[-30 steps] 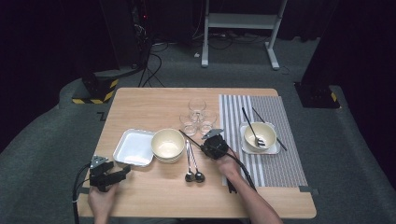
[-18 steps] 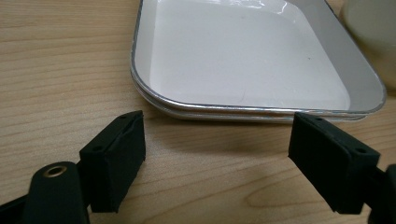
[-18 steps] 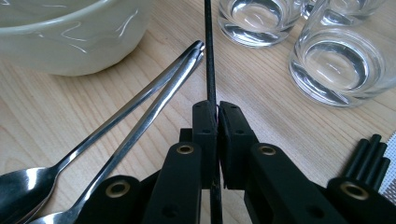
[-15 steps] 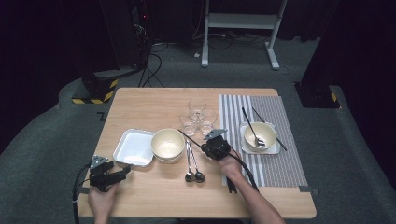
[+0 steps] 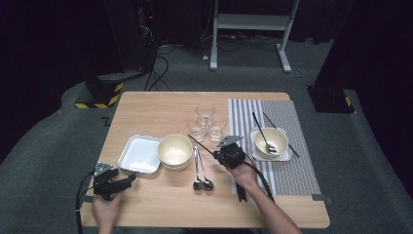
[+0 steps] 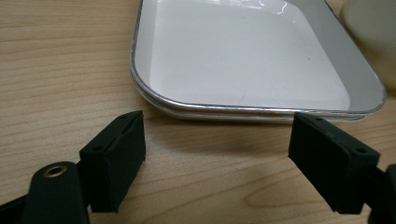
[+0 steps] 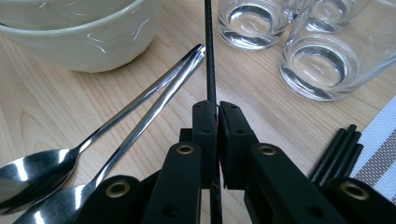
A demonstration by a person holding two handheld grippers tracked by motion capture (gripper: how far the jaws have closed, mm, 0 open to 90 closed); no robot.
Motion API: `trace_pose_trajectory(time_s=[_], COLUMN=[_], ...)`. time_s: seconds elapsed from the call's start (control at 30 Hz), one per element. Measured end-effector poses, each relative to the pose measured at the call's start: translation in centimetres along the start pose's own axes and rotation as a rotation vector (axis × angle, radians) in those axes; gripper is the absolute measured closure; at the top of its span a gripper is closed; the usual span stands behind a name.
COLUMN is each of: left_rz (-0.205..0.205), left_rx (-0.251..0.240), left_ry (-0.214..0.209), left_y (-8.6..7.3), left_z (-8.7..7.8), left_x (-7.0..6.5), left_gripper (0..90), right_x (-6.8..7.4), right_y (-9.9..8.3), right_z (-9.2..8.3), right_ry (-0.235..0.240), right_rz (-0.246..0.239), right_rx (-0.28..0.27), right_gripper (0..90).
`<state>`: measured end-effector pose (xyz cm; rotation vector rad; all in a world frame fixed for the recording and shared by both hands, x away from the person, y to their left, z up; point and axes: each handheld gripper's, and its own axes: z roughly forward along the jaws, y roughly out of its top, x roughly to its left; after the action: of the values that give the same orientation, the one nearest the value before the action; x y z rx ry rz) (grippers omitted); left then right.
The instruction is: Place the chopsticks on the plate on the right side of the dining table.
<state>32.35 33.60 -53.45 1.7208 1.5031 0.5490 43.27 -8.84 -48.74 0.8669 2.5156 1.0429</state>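
My right gripper [image 5: 218, 152] is shut on a thin black chopstick [image 5: 200, 144], which slants up and left from its jaws toward the cream bowl [image 5: 175, 149]. In the right gripper view the chopstick [image 7: 208, 56] runs straight up from between the pressed pads of the right gripper [image 7: 215, 109], above two spoons [image 7: 140, 112]. My left gripper [image 5: 129, 179] rests near the table's front left corner. Its jaws stand wide apart, the left gripper [image 6: 217, 154] empty just short of the white tray [image 6: 243, 60].
Three clear glasses [image 5: 207, 122] stand behind the right gripper. On the striped placemat [image 5: 292, 117] at the right, a small bowl [image 5: 271, 143] holds a spoon. Several more black chopsticks [image 5: 242, 187] lie by the mat's left edge. Two spoons [image 5: 199, 170] lie mid-table, beside the white tray [image 5: 139, 153].
My right gripper has shifted a little and risen slightly with the chopstick in it. The left gripper has stayed put.
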Motion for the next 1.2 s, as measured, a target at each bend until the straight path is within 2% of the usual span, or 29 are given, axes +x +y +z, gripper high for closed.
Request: trace_pose_trajectory(time_s=[1.2], left_rz=[0.007], left_rx=[0.002], left_ry=[0.004], left_y=[0.0], left_z=[0.0], left_x=[0.0], left_gripper=[18.9], right_x=[-1.2], right_y=[-1.5], right_z=[-3.9], right_ry=[-0.012], right_rz=[0.031], right_rx=[-0.053], right_gripper=[86.0])
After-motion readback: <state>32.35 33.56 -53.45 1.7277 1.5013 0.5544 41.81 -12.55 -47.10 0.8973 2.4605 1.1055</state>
